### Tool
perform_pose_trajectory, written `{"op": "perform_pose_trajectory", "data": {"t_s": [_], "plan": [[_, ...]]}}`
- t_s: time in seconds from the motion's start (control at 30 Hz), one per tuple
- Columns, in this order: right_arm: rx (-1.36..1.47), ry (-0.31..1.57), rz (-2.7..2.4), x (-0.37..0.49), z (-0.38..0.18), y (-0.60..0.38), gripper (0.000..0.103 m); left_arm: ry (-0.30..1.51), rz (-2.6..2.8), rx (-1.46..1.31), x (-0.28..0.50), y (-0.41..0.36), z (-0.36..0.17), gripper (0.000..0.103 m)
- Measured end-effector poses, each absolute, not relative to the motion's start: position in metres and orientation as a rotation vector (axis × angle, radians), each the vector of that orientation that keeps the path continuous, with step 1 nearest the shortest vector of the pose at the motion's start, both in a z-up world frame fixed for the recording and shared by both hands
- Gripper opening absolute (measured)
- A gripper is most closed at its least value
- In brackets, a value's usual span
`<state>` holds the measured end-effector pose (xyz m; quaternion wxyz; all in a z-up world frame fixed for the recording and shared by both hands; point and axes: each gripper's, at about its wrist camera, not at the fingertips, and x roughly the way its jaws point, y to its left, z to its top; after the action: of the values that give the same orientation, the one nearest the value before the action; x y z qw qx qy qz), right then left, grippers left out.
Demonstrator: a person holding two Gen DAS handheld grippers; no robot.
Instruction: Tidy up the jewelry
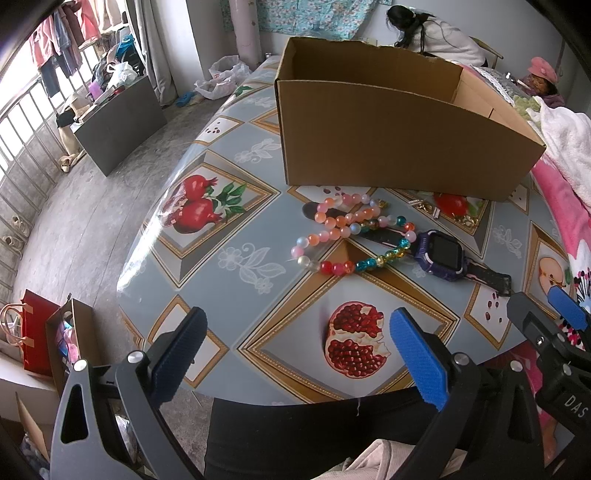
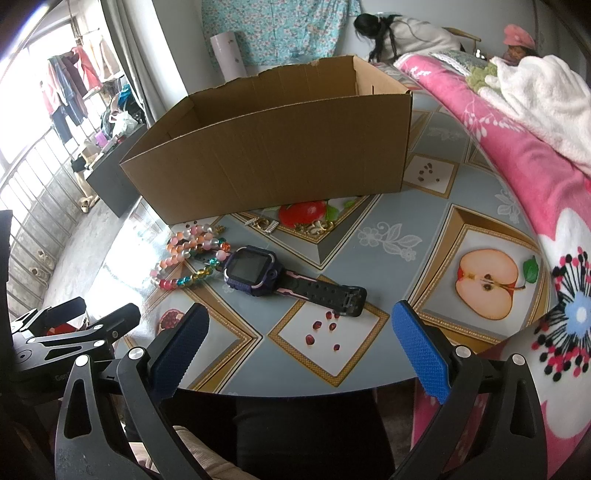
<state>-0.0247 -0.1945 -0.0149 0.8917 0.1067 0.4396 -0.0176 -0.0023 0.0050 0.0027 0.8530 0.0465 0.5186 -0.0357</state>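
A purple smartwatch with a black strap lies on the fruit-patterned tabletop. Beside it lie a pink-orange bead bracelet and a multicoloured bead bracelet. A small gold and silver piece rests near the front wall of the open cardboard box. My left gripper is open over the near table edge, short of the beads. My right gripper is open too, just short of the watch strap.
A pink floral blanket and white fleece cover the table's right side. Two people sit behind the box. On the floor to the left are a dark cabinet, a red bag and a small carton.
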Motion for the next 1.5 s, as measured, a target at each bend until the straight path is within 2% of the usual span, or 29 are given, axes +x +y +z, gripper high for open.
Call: {"op": "perform_pose_trajectory", "data": {"t_s": [1.5], "plan": [[0.225,0.928,-0.026,-0.011,-0.018,-0.197,0.095,1.104,-0.039,0.102,0.010,0.012,-0.003,0.097]]}}
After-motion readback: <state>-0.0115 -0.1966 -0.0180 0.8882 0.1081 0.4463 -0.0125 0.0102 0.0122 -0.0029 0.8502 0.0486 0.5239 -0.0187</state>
